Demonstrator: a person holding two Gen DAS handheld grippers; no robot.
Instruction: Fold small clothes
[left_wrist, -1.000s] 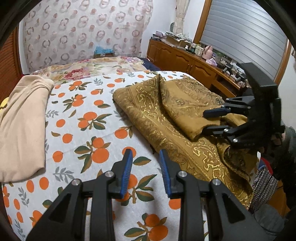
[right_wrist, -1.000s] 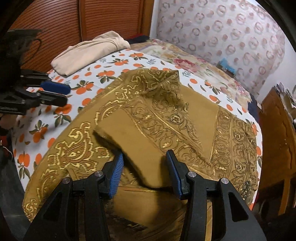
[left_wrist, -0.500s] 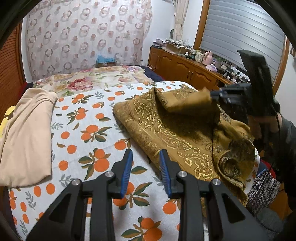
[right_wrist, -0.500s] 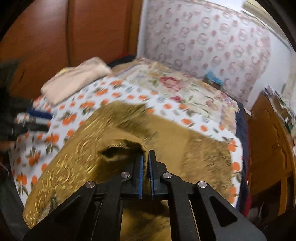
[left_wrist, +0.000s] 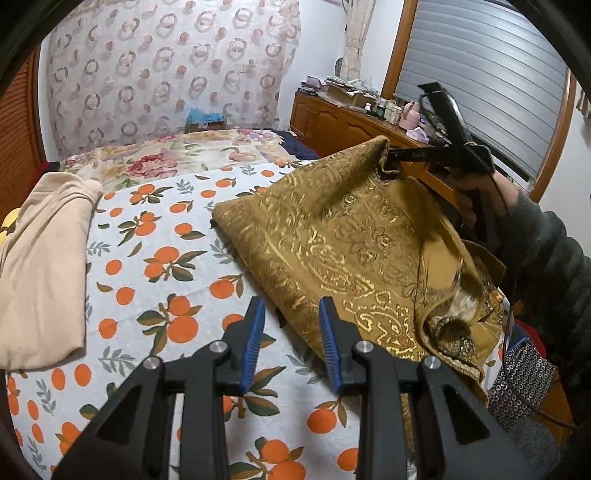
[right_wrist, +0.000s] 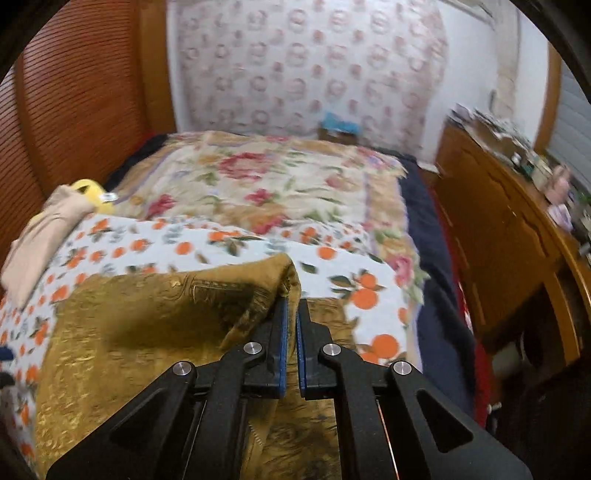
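While the cloth hangs half lifted, here is how things stand:
Bed: the orange-print sheet (left_wrist: 155, 280) carries everything, with free sheet to the left of the work.
Gold garment: the patterned gold cloth (left_wrist: 332, 236) lies on the bed's right half, one corner raised off it and its near-right end bunched at the mattress edge.
Beige garment: a folded beige piece (left_wrist: 40, 266) rests well apart, on the far left.
Right claw: the right claw (right_wrist: 290, 332) is pinched tight on the raised corner of the gold cloth, jaws nearly meeting.
Left claw: the left claw (left_wrist: 290, 339) hovers wide apart and empty, just beside the cloth's near edge.
Doing it well: I'd say carry the corner across low and even, let the left claw pin the near edge so the lower layer doesn't drag, and smooth the bunched end before creasing.
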